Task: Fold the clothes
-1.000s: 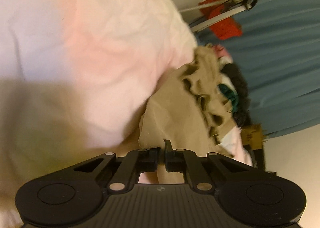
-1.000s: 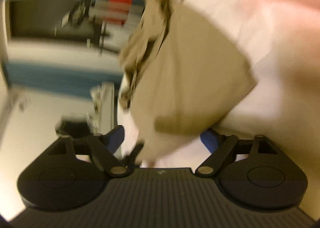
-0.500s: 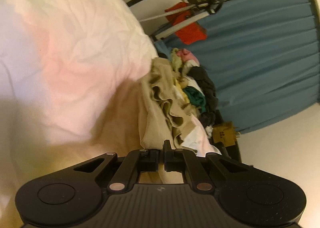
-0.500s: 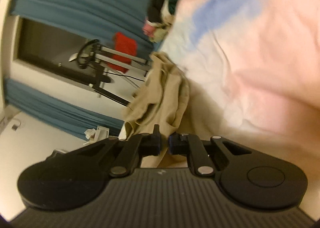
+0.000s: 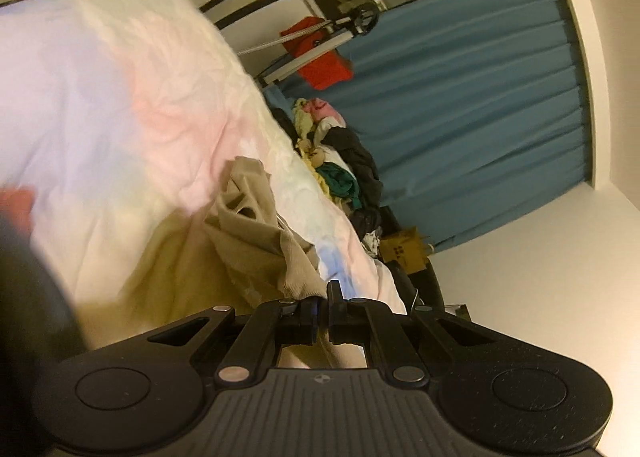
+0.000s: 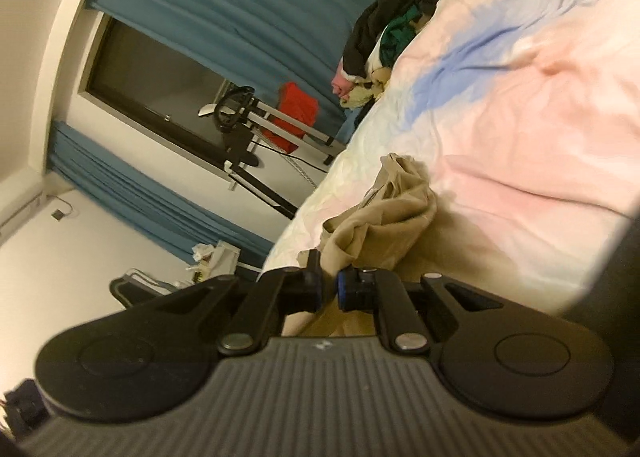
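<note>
Left gripper: jaws pressed together, pinching an edge of the tan garment.
Right gripper: jaws drawn in on a fold of the same tan cloth, which passes between the blue-lined pads.
Tan garment: bunched and hanging from both grips, just over the bedcover, draped toward the bed's edge.
Bedcover: pale, rumpled, with pink, blue and yellow washes; wide bare stretch beside the garment.
Bed edge: in the left view it runs past the garment to a heap of clothes lying along it.
Open room: beyond the edge, pale floor and wall, then blue curtains.
Left view only: a brown box by the curtain foot; a blurred dark shape at the left border, which I cannot identify.
Right view only: a dark window between the curtains, white clutter on the floor.
Both views: a metal frame carrying something red.
</note>
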### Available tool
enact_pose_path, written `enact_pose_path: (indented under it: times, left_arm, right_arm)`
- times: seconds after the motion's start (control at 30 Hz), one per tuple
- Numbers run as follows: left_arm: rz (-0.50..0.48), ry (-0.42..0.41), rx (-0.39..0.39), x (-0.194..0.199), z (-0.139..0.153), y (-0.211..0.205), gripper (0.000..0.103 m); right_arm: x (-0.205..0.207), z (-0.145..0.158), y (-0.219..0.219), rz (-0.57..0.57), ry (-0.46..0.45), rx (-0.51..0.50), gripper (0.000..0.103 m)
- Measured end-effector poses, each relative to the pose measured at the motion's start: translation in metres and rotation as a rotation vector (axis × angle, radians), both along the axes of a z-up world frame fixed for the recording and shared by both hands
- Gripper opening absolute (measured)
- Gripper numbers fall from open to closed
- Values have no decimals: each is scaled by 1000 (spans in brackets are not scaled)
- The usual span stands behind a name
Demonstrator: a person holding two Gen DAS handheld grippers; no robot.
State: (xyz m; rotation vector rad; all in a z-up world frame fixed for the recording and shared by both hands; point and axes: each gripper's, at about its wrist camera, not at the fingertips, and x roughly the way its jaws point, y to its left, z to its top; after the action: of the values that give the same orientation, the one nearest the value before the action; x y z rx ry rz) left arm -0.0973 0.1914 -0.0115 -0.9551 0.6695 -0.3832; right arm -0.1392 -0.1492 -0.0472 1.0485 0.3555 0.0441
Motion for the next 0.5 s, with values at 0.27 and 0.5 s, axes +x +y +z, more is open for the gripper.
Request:
enact_pose_path:
  times: [0.27,0.5]
  left_arm:
    - [-11,42,76,62,13,-20,6]
    - [-3,60,248,184,28,-56,6]
  right_arm:
    - [45,10,-11,-32,34,-20,11]
    - [172,11,-31,-67,117,7,12]
